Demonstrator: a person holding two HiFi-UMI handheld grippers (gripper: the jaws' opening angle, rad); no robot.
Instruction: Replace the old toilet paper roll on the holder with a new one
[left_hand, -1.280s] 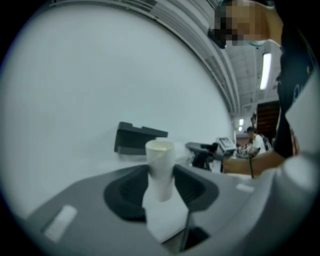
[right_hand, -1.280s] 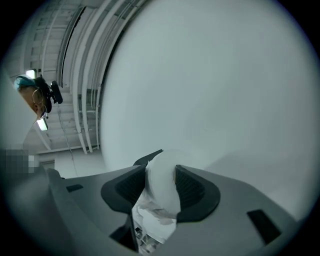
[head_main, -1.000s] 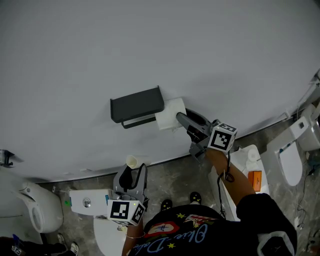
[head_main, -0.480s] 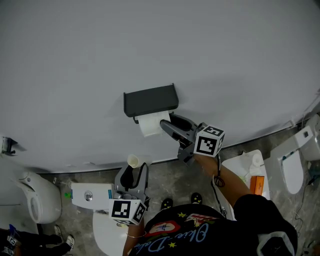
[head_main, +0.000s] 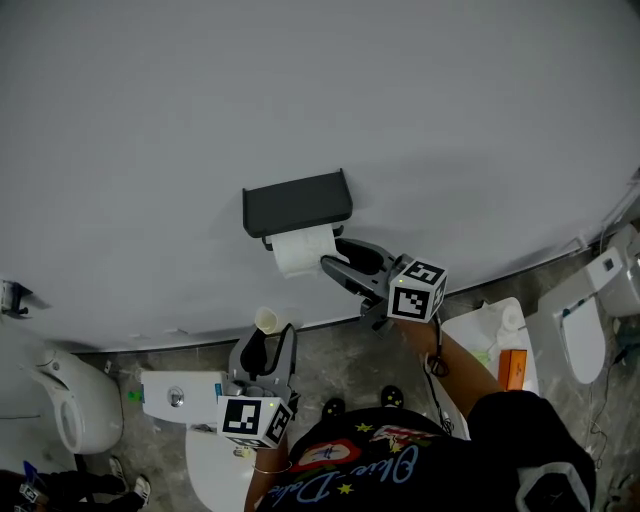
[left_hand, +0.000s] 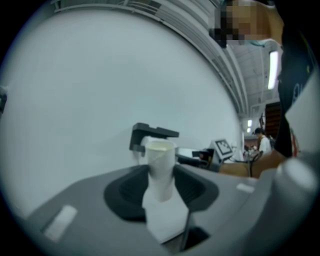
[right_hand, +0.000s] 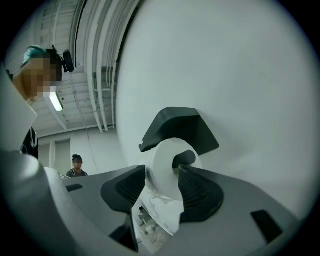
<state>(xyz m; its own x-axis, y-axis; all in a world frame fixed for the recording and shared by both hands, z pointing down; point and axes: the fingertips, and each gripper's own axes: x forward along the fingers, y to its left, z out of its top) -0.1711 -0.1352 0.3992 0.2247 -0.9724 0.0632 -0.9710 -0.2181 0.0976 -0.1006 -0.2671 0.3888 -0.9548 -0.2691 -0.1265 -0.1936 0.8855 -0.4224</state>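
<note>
Head view: putting soft white roll (head_main: 303, 250) on, just under dark flat holder (head_main: 297, 204) on smooth wall (head_main: 320, 90). Right hand-held gripper (head_main: 331, 255) clamped on roll. Next, likely: push fully on, then let go gently.
Left gripper view: left hand-held gripper (left_hand: 161, 176) squeezing bare cardboard tube (left_hand: 161, 162).
Right gripper view: round, squashy roll pinched between pads.

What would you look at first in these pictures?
The dark holder on the pale wall catches the eye first, with a fat white roll right under it, pinched by the right gripper. Lower down, near the floor, the left gripper holds an empty tube upright.
</note>
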